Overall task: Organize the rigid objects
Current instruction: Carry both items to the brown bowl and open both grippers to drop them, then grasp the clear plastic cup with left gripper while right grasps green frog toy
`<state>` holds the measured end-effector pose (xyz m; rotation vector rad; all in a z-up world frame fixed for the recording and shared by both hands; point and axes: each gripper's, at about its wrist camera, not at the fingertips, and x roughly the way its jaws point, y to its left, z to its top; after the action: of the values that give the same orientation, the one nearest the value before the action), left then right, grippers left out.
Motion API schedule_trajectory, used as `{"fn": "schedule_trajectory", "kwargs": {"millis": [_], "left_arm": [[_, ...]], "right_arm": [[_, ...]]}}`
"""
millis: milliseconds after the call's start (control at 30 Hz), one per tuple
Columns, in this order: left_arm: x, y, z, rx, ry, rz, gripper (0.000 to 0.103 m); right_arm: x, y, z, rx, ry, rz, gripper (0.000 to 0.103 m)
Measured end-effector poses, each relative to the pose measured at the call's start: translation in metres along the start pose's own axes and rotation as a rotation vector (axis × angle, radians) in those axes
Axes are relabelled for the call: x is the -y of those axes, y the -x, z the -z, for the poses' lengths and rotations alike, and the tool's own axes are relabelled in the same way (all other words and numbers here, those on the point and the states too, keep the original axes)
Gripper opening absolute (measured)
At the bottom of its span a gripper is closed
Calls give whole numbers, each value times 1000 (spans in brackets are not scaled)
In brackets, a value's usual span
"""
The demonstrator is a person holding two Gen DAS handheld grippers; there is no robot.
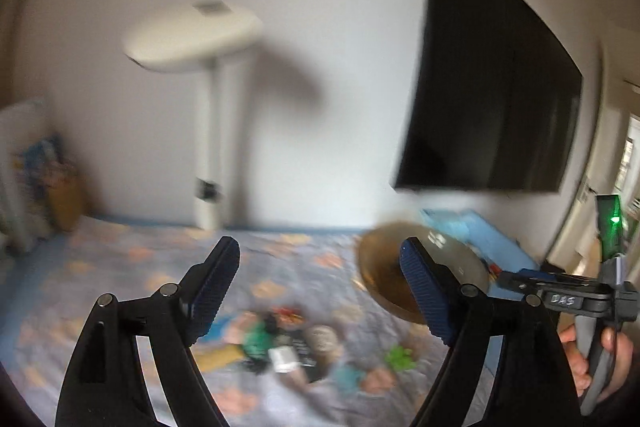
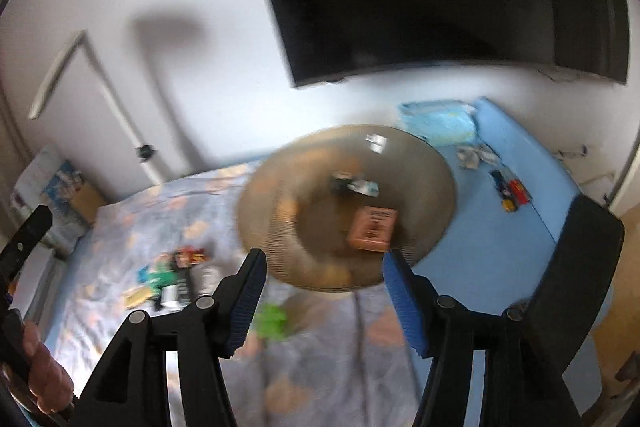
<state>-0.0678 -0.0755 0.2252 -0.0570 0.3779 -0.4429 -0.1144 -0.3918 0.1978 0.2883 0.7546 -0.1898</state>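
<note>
A round amber glass plate (image 2: 288, 195) lies on the bed and holds an orange box (image 2: 372, 229) and a small dark item (image 2: 352, 185). The plate also shows in the left wrist view (image 1: 378, 267). A pile of small objects (image 2: 180, 277) lies left of it, blurred, and shows in the left wrist view (image 1: 280, 341). A green toy (image 2: 272, 321) lies near the plate's front. My left gripper (image 1: 320, 291) is open and empty above the pile. My right gripper (image 2: 324, 297) is open and empty just before the plate.
A floral sheet (image 1: 120, 267) covers the bed, with a blue mat (image 2: 480, 235) at the right holding toy cars (image 2: 512, 191) and a blue packet (image 2: 438, 121). A white lamp (image 1: 208, 131) and a dark TV (image 1: 488, 99) stand at the wall. Books (image 1: 44, 179) lean at far left.
</note>
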Motion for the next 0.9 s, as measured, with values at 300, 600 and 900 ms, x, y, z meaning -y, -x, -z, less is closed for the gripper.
{"fn": "schedule_trajectory", "kwargs": {"millis": [300,600,900], "left_arm": [[-81,64,15,62,78,-256,102],[-174,-8,100,-269,208,-312,97],[-219,-92,135,-436,577,-177,61]], "right_arm": [[-83,63,4,192,135,-91,89],[-82,-42,63,-137,80,-81,89],[-60,-92,78,-250,23,-4,88]]}}
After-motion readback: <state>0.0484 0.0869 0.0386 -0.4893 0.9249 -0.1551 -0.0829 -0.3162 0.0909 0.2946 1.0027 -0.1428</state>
